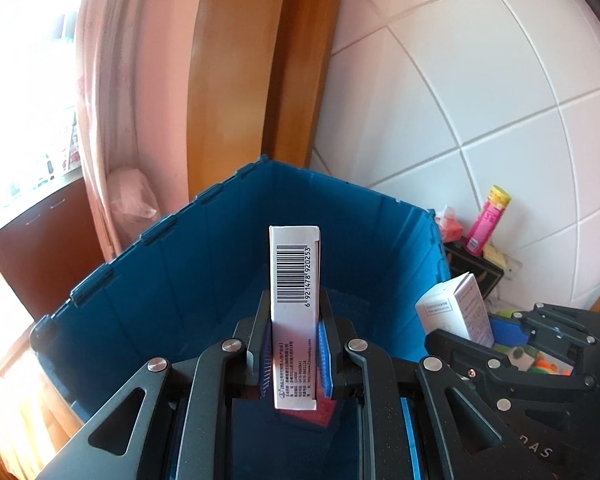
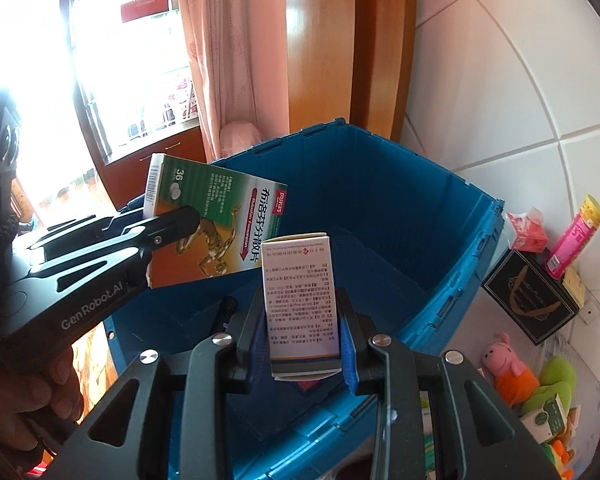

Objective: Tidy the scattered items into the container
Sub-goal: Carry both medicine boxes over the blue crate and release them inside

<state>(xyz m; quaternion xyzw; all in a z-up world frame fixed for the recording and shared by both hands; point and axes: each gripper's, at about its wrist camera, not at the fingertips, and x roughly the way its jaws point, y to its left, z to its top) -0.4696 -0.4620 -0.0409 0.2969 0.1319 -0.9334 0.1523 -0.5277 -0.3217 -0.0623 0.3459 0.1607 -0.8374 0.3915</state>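
Note:
My left gripper (image 1: 294, 320) is shut on a flat medicine box (image 1: 296, 272), seen edge-on with its barcode up, over the open blue crate (image 1: 172, 280). In the right wrist view the same box (image 2: 220, 220) shows a green and orange face, with the left gripper (image 2: 168, 216) clamping it above the crate's left rim (image 2: 260, 148). My right gripper (image 2: 302, 320) is shut on a small white carton (image 2: 298, 296) covered in fine print, held upright over the crate's near side. The left wrist view shows that carton (image 1: 456, 308) in the right gripper (image 1: 476, 336) just right of the crate.
Right of the crate, by the tiled wall (image 2: 500, 100), are a pink tube (image 2: 576, 236), a black box (image 2: 528, 292), a pink packet (image 2: 526, 232), a pig plush (image 2: 504, 356) and a green plush (image 2: 552, 380). A pink curtain (image 2: 228, 60) and wooden frame (image 2: 340, 40) stand behind. A hand (image 2: 40, 384) grips the left tool.

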